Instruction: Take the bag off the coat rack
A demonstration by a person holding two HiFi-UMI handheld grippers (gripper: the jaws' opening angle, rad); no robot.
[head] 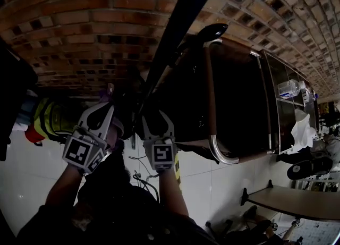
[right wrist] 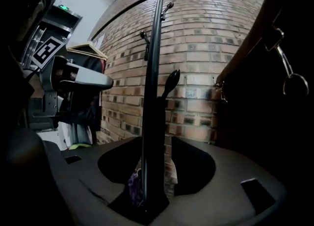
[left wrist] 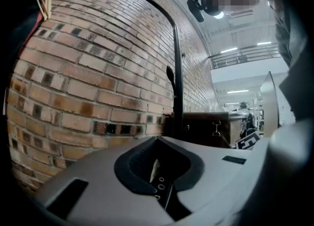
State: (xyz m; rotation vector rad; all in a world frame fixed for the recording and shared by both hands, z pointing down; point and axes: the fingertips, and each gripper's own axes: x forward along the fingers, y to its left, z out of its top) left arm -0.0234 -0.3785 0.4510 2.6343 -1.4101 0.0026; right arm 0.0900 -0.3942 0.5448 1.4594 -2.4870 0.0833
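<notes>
Bag (right wrist: 265, 132): dark brown, hanging on the right side of the coat rack (right wrist: 152, 97), just beside the pole. Long axis up-down. Its strap (right wrist: 245, 48) slants up and right out of frame, and a metal ring clasp (right wrist: 294, 84) dangles off it. The bag fills the right edge of the right gripper view, so its bottom and far side are cut off. The hook carrying the strap isn't in view, so how it's hooked can't be told. In the head view everything right of the pole is very dark and the bag's outline is hard to separate.

Rack pole is black and upright, with an arched bar curving off the top to the left. Small hooks (right wrist: 169, 7) sit near the top and a knob peg (right wrist: 171, 80) lower down. The base isn't visible.

Right gripper (right wrist: 164, 146): jaws wide apart, with the pole standing in the gap between them and the pads not pressing on it. A small purple thing (right wrist: 133, 186) low in the gap is too dark to identify.

Left gripper (left wrist: 156, 144): jaw tips meet, nothing seen gripped. It points level at the brick wall (left wrist: 88, 83), with the pole and the bag's brown face ahead to its right. A pale sliver in the notch can't be made out.

In the head view both grippers are side by side at the lower part of the pole. A yellow hi-vis garment (head: 50, 119) hangs at left, partly hidden.
</notes>
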